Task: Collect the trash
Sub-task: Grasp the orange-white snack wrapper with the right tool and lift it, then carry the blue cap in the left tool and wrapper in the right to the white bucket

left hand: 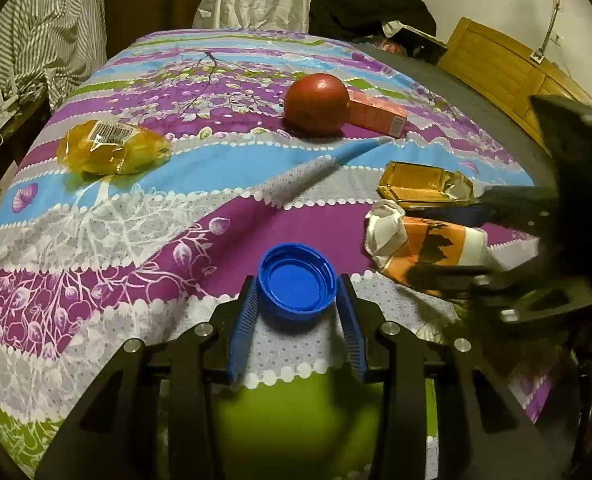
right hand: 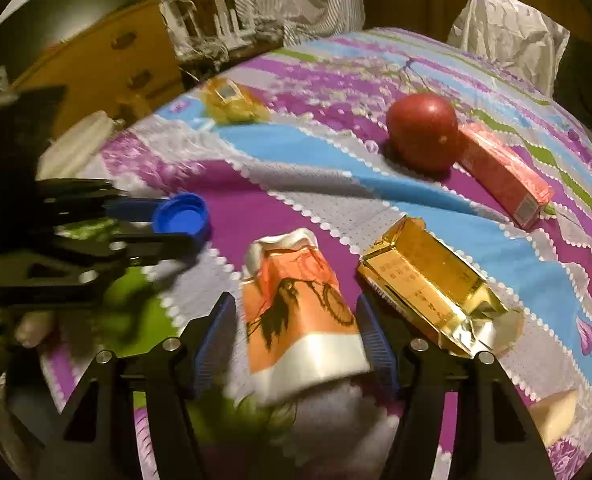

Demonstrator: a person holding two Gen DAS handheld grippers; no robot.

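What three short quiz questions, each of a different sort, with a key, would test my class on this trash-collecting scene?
1. True or false: the left gripper is shut on the blue cap.
2. Which thing lies between the right gripper's fingers? A) the gold pack B) the crushed cup C) the red fruit
3. Fill in: the pink box lies right beside the ____.

Key
1. True: both blue pads press on the cap's rim.
2. B: the cup sits between the fingers, with gaps at both sides.
3. Red fruit: the box's end lies right against it, whether touching cannot be told.
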